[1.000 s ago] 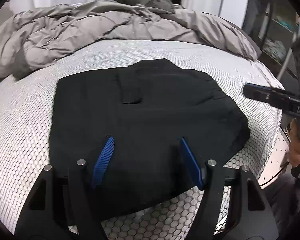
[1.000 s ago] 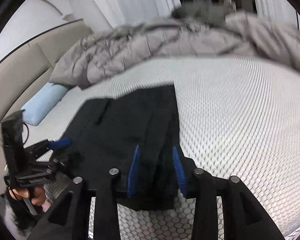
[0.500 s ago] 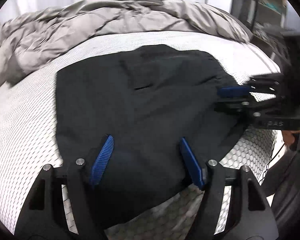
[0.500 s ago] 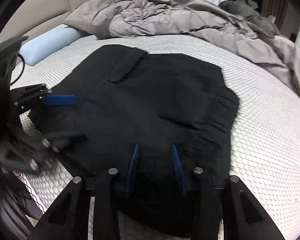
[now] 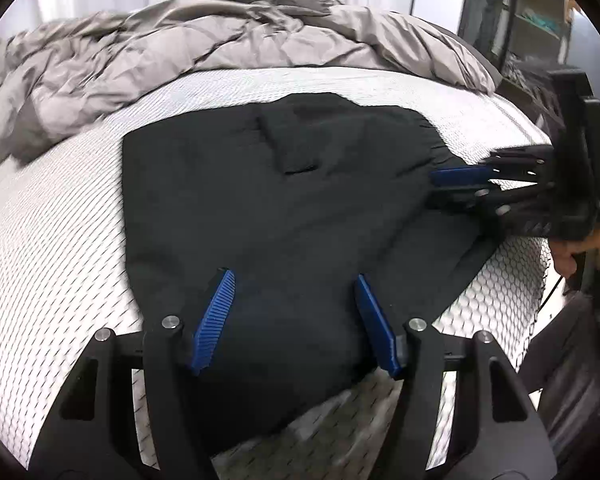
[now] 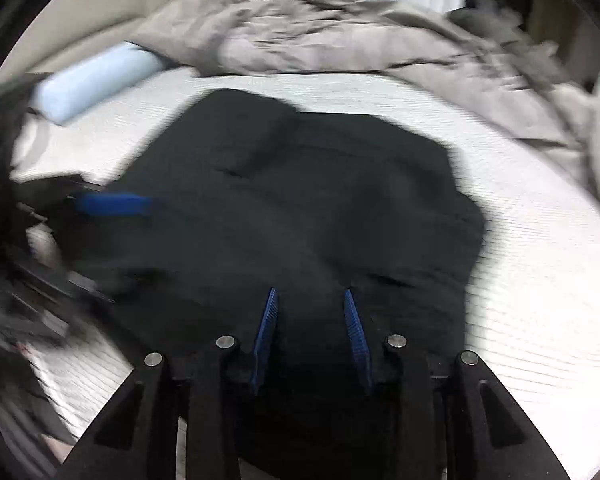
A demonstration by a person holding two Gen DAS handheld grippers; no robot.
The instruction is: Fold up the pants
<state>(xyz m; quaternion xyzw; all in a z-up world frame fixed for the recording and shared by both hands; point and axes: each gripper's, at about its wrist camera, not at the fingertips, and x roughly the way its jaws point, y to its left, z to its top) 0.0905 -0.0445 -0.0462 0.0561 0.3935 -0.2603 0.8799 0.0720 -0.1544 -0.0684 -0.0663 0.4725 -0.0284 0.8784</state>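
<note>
Black pants (image 5: 300, 200) lie folded and flat on the white honeycomb mattress (image 5: 60, 240), one pocket flap facing up. My left gripper (image 5: 292, 280) hovers over their near edge; its jaws are closing but stand wide apart, and the pads do not press the cloth under them. My right gripper (image 6: 310, 294) is at the pants' (image 6: 320, 200) other near edge, jaws closing with black cloth between the blue pads and a gap still showing. In the left wrist view the right gripper (image 5: 436, 188) straddles the cloth's right edge. A blue finger (image 6: 116, 204) of the left gripper shows at the left.
A rumpled grey duvet (image 5: 220, 48) covers the far half of the bed. A light blue bolster (image 6: 92, 80) lies by the beige headboard (image 6: 100, 8). A person's hand (image 5: 572, 252) grips the right tool past the mattress edge. Dark shelves (image 5: 540, 32) stand at the right.
Both grippers came down closer to the pants. The right gripper swung in from beside the bed onto the pants' right edge, and its jaws narrowed. The pants did not move.
</note>
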